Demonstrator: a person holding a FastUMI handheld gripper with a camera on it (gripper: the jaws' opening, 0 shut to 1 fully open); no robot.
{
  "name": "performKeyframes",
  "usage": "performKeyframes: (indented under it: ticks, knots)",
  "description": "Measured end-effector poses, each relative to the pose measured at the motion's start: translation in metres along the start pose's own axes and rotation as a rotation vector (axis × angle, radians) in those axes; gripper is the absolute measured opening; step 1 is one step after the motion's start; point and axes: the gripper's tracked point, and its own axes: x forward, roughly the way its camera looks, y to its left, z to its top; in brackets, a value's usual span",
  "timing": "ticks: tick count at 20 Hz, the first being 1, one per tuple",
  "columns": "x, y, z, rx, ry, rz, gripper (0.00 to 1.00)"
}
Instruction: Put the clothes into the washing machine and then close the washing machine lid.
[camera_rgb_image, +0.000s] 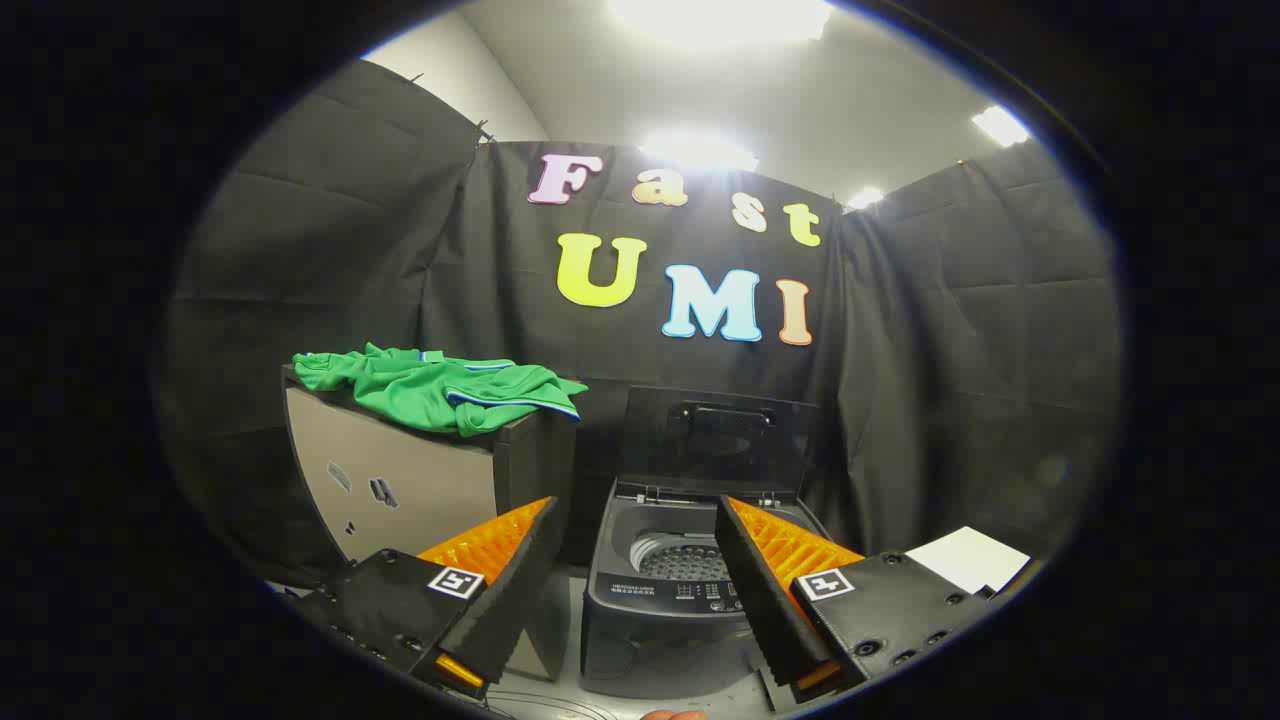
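A crumpled green garment with a blue-and-white trim lies on top of a cabinet, beyond and to the left of my fingers. A small grey top-loading washing machine stands on the floor just beyond the fingers, seen through the gap between them. Its dark lid is raised upright against the booth wall, and the perforated drum shows inside. My gripper is open, with nothing between the fingers.
A white sheet lies to the right of the washer, beyond the right finger. Black cloth walls close in the back and both sides. The cabinet stands close against the washer's left side.
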Motion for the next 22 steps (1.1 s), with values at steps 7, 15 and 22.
performKeyframes:
  ticks: [7, 15, 22]
  knots:
    - [-0.0059, 0.0054, 0.0024, -0.008, 0.0, 0.0, 0.98]
    - [-0.0108, 0.0067, 0.0063, -0.022, -0.002, -0.004, 0.98]
    - [-0.0102, 0.0056, 0.0076, -0.03, 0.002, -0.005, 0.97]
